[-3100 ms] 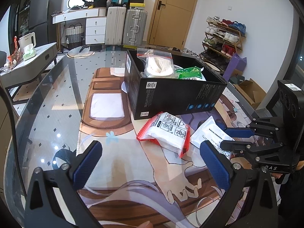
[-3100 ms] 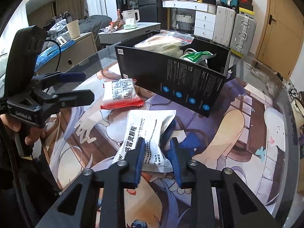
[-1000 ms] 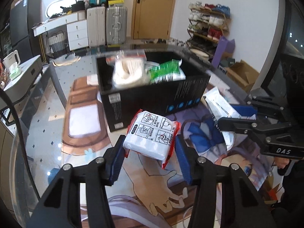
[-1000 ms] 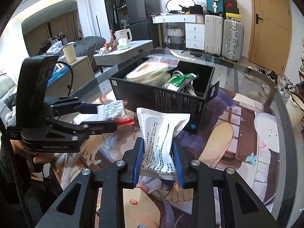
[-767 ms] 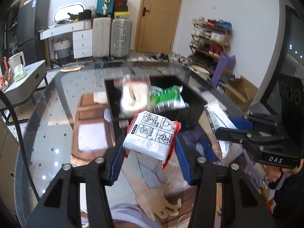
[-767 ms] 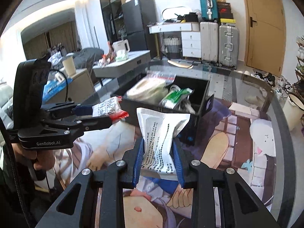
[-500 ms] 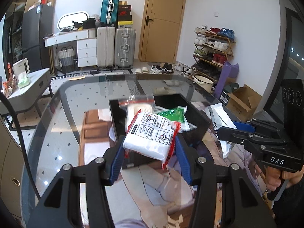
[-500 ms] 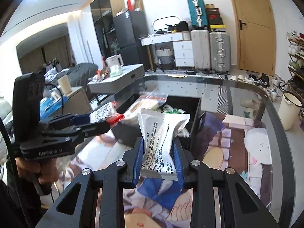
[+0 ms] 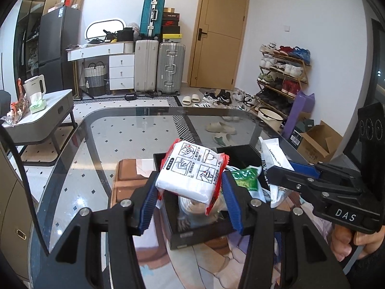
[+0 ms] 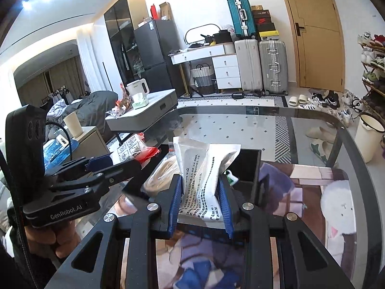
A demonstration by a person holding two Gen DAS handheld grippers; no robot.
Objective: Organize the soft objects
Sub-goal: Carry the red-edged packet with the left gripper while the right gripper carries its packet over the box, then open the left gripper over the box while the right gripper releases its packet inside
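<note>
- Your left gripper (image 9: 190, 198) is clamped on the red-edged white packet (image 9: 192, 172); blue pads squeeze it from both sides, jaws partway apart because the pack is bulky.
- That packet hangs in the air over the near part of the black box (image 9: 192, 236), clear of the table.
- Your right gripper (image 10: 201, 201) is closed nearly all the way on the white printed pouch (image 10: 204, 171); pads pinch its lower half, and the top flares out above them.
- The pouch sits lifted above the box's near wall (image 10: 207, 232), over the opening, not resting on anything.
- In the left wrist view the right gripper (image 9: 276, 172) comes in from the right with the pouch (image 9: 273, 155) at its tip, just beside the box.
- In the right wrist view the left gripper (image 10: 134, 163) comes in from the left with its packet (image 10: 134, 149) at the box's left edge.
- Already in the box: a green packet (image 9: 245, 177) and a clear bag with a cream-coloured roll (image 9: 192, 204). So some sorting looks done.
- Left to do, as I read it: lower both packs into the box and let go. Neither is released yet.
- No other loose soft item shows on the glass table (image 9: 96, 168) or the printed mat (image 10: 336, 192); the grippers block part of the table, so can't rule one out.
- My call: late in the task, these two drops may be the last.
- Watch the box fill: the near side is already crowded, and the pouch may sit on top of the green packet.
</note>
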